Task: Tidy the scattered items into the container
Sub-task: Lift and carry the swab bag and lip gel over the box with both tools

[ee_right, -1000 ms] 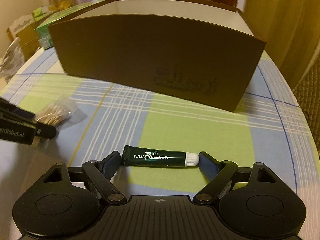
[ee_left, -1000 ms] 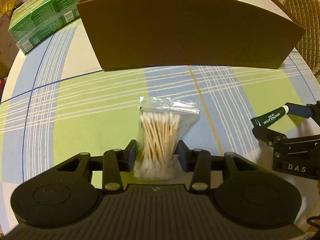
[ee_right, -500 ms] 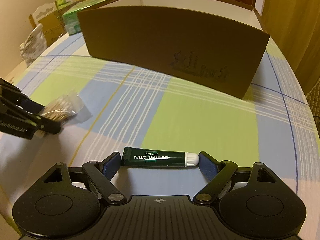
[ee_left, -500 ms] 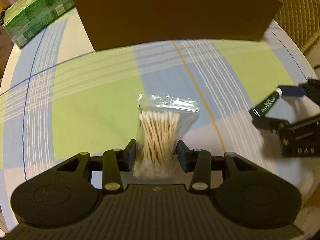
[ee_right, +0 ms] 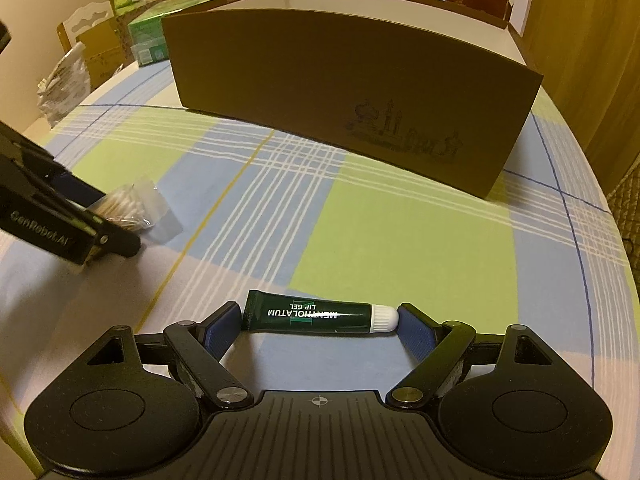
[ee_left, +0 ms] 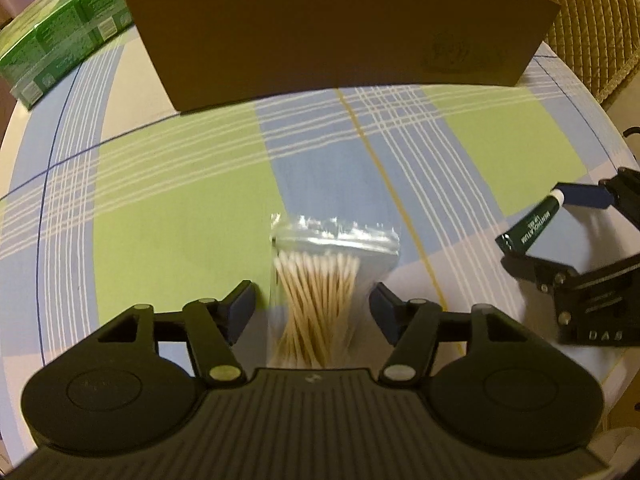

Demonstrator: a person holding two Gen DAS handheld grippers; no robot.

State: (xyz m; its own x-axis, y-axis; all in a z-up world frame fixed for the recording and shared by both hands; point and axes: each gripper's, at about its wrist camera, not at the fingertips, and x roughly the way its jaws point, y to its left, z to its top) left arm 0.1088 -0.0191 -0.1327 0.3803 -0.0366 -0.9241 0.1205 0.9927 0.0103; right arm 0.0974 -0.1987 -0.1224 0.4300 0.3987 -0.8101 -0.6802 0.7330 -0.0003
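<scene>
Left gripper [ee_left: 311, 307] spread, cotton-swab bag [ee_left: 320, 300] loose between pads, near of cardboard box [ee_right: 352, 92] | right gripper [ee_right: 320, 320] pinching lip gel tube [ee_right: 316, 314] endwise | risks: we judge tube pivots out; bag drops short.

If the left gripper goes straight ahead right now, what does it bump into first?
Probably the clear bag of cotton swabs lying between the open left gripper's fingers. Beyond it there is only checked tablecloth, then the brown cardboard box's front wall.
</scene>
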